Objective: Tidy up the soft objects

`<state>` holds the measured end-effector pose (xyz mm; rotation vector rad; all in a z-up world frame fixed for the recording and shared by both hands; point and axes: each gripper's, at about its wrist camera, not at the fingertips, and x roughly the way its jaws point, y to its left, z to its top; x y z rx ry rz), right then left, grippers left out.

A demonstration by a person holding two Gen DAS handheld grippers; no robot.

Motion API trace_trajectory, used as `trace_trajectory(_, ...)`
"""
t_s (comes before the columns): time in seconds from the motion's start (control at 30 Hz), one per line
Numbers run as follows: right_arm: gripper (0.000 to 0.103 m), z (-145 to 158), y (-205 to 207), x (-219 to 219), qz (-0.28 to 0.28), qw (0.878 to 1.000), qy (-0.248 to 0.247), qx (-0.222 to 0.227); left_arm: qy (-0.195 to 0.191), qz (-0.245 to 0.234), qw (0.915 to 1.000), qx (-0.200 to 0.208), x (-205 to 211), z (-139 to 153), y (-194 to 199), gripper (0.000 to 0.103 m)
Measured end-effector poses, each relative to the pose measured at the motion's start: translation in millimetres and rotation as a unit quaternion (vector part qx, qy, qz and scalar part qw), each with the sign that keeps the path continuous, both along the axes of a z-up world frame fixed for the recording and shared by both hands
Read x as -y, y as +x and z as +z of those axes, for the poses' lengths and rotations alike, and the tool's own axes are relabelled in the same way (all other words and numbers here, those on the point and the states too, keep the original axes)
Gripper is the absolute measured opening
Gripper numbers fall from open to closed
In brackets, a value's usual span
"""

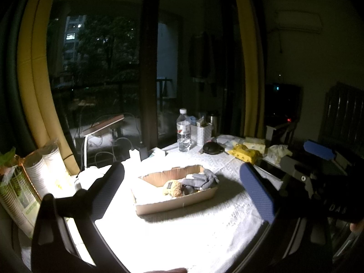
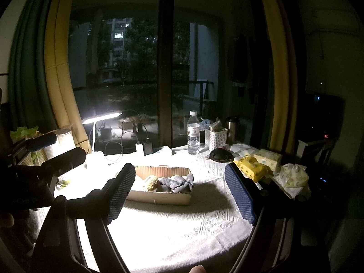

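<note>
At far left of the table (image 1: 204, 227) stood stacked paper cups (image 1: 45, 168), with a lit desk lamp (image 2: 102, 117) and a tangle of cables (image 2: 118, 145) beside them. Left gripper (image 1: 182, 193) hovered above the white tablecloth (image 2: 182, 227), jaws spread wide, nothing between them; same tool showed at the left edge of the right wrist view (image 2: 56, 150). Centre of the table held a shallow cardboard box (image 1: 175, 204), open on top. Inside it lay a tan plush toy (image 1: 173, 187) toward the left and grey fabric pieces (image 1: 202, 179) just beside it on the right, touching; what the grey pieces were exactly could not be told. Right wrist view showed the same box (image 2: 159, 198), plush toy (image 2: 151, 182) and grey fabric (image 2: 177, 183). Right gripper (image 2: 182, 193) hung over the tablecloth near the box, jaws wide apart and empty; its blue pads framed the box from that camera, and it also showed at the right of the left wrist view (image 1: 318, 157). Behind the box stood a clear water bottle (image 2: 193, 134), then a white lattice basket (image 2: 215, 137) and a metal flask (image 2: 232, 125). Right of those sat a dark round object (image 2: 219, 154), a yellow wipes pack (image 2: 252, 168), a tissue box (image 2: 268, 157) and a crumpled white bag (image 2: 293, 175), well apart from the cardboard box. Dark glass doors (image 2: 136, 68) and yellow curtains (image 2: 59, 68) were behind.
</note>
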<state>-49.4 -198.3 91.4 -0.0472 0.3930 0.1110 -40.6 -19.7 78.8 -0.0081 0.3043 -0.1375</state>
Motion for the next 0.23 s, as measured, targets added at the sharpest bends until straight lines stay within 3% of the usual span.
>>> trace_trajectory(0.23, 0.083, -10.2, 7.6, 1.4, 0.003, 1.000, -0.006, -0.009, 0.010, 0.009, 0.9999, -0.009, -0.8, -1.9, 16.3, 0.102)
